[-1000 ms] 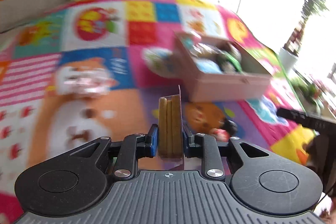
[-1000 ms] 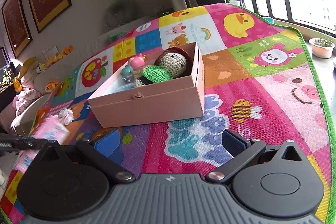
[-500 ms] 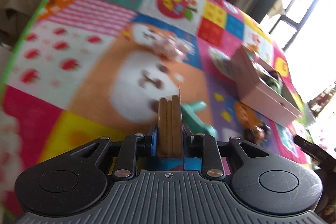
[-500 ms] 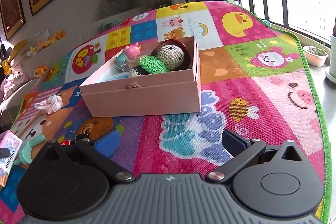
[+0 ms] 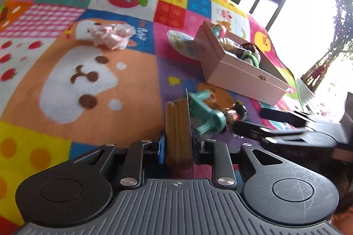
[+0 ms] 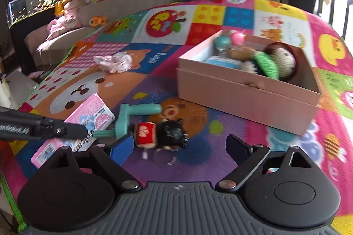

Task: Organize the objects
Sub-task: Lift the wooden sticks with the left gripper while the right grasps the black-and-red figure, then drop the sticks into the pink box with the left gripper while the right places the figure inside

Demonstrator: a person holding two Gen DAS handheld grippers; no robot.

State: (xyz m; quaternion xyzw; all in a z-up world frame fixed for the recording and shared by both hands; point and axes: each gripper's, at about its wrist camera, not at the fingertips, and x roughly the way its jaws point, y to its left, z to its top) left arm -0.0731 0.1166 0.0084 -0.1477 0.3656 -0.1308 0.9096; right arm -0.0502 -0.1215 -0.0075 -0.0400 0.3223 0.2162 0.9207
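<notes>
The left gripper [image 5: 177, 144] clamps a flat pink card pack [image 6: 88, 112]; the empty right gripper [image 6: 179, 145], closing over the small black-haired doll [image 6: 163, 132], may snag the teal plastic toy [image 6: 130, 116].

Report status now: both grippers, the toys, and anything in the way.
Left gripper shut on pink packet. Right gripper empty, jaws closing, near small doll. Pink box holds toys. Teal toy lies against doll.
</notes>
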